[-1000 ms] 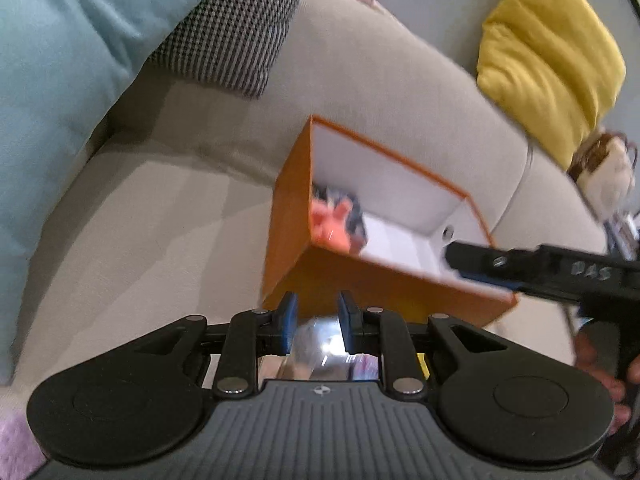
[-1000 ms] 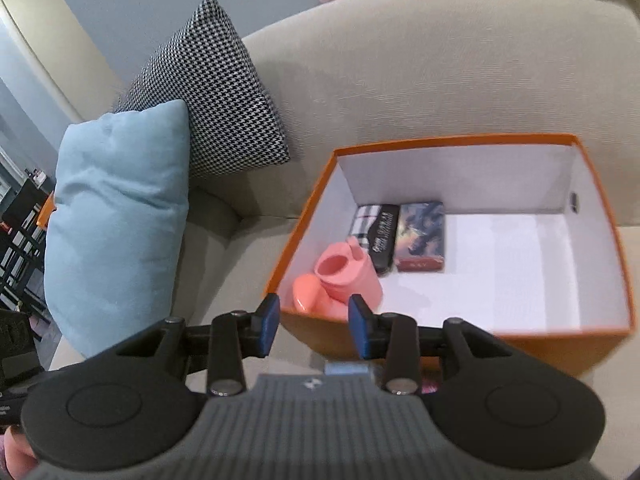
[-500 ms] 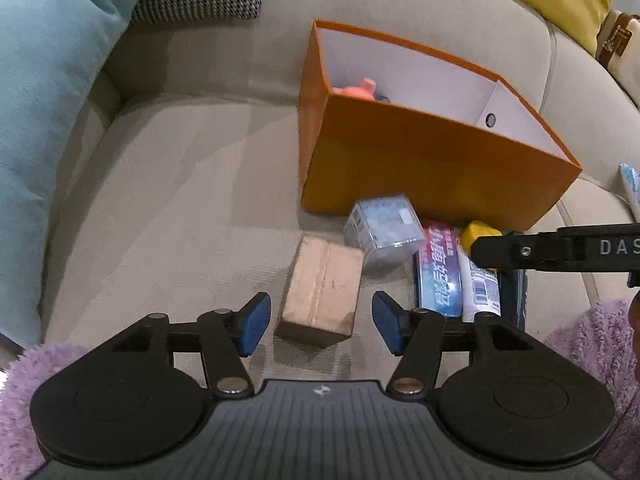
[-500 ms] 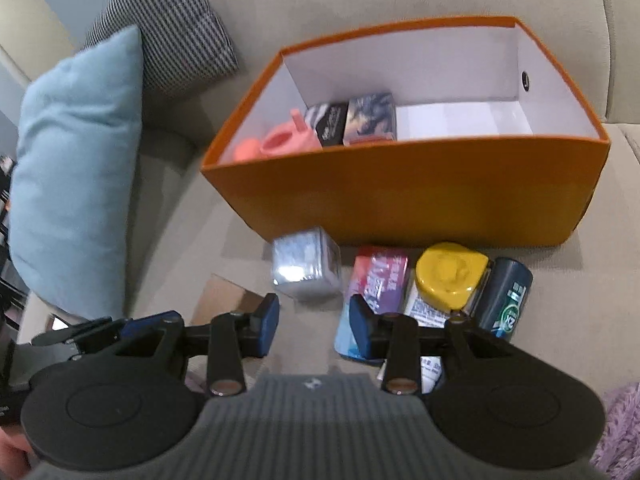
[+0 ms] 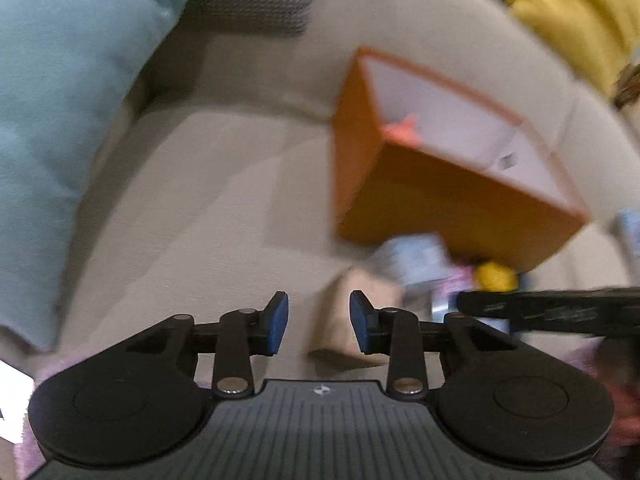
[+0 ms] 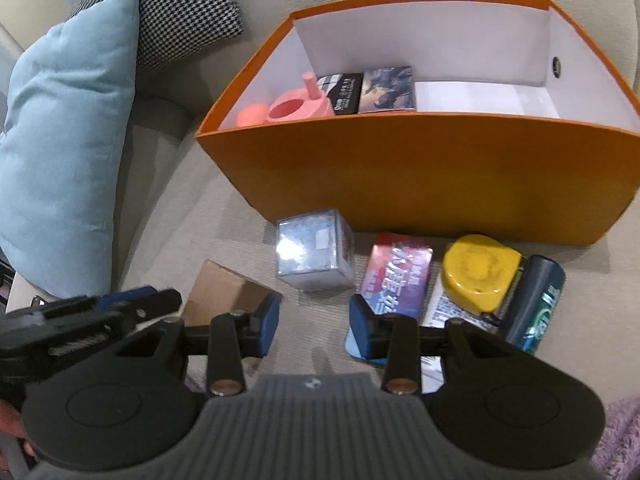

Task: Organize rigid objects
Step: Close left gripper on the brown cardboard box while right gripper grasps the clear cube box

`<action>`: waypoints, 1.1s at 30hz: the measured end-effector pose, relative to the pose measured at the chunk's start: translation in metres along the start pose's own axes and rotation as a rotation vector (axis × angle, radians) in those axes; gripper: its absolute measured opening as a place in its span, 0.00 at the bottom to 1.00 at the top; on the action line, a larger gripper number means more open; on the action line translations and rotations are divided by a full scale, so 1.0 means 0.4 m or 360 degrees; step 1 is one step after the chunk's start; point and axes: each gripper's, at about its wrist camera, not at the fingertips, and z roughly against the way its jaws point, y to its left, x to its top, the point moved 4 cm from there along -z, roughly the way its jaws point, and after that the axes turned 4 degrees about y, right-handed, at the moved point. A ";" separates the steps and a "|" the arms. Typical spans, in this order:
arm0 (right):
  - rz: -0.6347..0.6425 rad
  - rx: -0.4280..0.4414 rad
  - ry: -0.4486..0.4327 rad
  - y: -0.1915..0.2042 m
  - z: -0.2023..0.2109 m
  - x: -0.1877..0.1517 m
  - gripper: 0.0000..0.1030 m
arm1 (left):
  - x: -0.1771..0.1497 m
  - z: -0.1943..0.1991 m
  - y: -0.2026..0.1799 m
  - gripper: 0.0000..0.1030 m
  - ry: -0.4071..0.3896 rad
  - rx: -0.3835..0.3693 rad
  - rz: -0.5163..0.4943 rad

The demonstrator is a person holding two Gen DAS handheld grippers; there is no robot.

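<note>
An orange box stands on the sofa seat and holds a pink toy and two small card packs. On the seat in front of it lie a brown cardboard box, a clear cube, a red and blue carton, a yellow case and a dark can. My right gripper hovers open above the seat between the cardboard box and the carton, holding nothing. The left wrist view is blurred. There my left gripper is closing, and the cardboard box lies under its right finger, not gripped.
A light blue cushion and a checked cushion lean at the left end of the sofa. A yellow cushion rests on the backrest at the right. A purple fluffy cloth covers the near right corner.
My left gripper opened wide after the first frame and has since narrowed, sinking towards the cardboard box. My right gripper has dropped from above the orange box to just over the items in front of it.
</note>
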 end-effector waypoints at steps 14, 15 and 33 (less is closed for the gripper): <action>-0.0012 -0.0045 0.0017 -0.008 -0.015 0.002 0.39 | -0.025 -0.071 -0.093 0.47 0.0098 0.0276 -0.0451; -0.0007 -0.0043 0.0017 -0.005 -0.016 0.003 0.39 | -0.021 -0.065 -0.082 0.47 0.0088 0.0301 -0.0424; 0.0067 -0.0038 0.0009 0.027 -0.061 0.025 0.39 | 0.045 -0.028 0.166 0.47 0.0087 -0.0142 0.0421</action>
